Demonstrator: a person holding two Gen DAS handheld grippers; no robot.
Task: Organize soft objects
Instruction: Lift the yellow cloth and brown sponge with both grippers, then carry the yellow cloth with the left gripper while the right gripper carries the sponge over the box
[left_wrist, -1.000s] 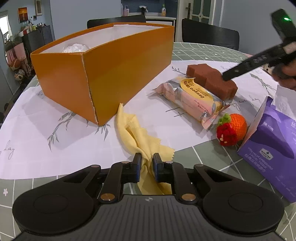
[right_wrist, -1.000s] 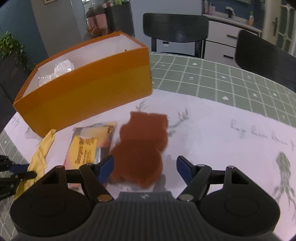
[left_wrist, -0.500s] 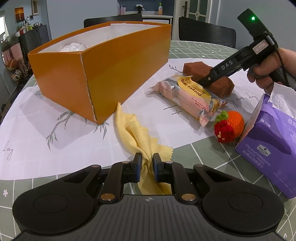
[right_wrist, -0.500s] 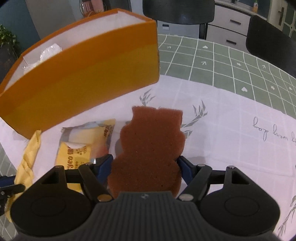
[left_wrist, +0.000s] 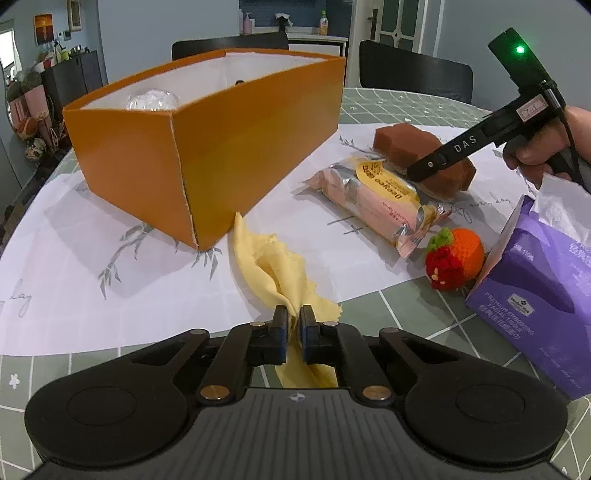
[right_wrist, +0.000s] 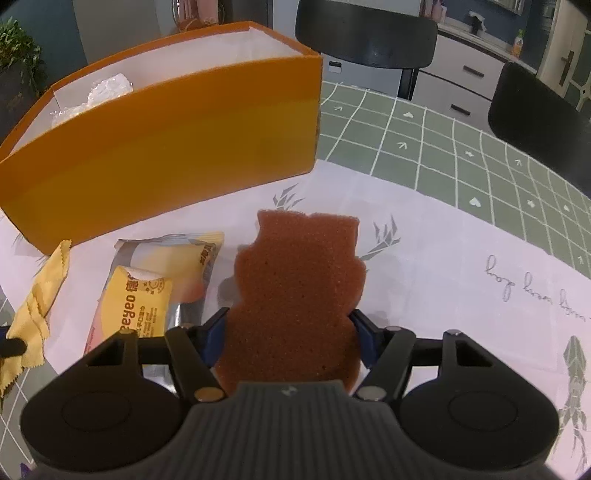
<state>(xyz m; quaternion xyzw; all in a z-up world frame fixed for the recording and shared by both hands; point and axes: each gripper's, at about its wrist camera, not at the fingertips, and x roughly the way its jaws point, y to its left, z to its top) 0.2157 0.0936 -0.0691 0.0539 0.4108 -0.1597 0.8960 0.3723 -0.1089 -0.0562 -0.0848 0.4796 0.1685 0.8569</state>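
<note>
My left gripper (left_wrist: 291, 319) is shut on a crumpled yellow cloth (left_wrist: 273, 267) that trails onto the white mat toward the orange box (left_wrist: 207, 147). The cloth also shows in the right wrist view (right_wrist: 35, 302). My right gripper (right_wrist: 290, 332) is shut on a brown bear-shaped sponge (right_wrist: 295, 295), with its fingers pressing both sides; the sponge (left_wrist: 406, 142) rests on the mat at the right. The box (right_wrist: 159, 155) is open on top and holds a clear crinkled plastic item (left_wrist: 151, 100).
A pink and yellow snack packet (left_wrist: 373, 199) lies between box and sponge. A crocheted strawberry and orange (left_wrist: 454, 258) sit beside a purple tissue box (left_wrist: 543, 295) at the right. Black chairs (right_wrist: 365, 29) stand behind the green checked table.
My right gripper moved down over the brown sponge and closed on its sides. My left gripper stays shut on the yellow cloth and has lifted a little.
</note>
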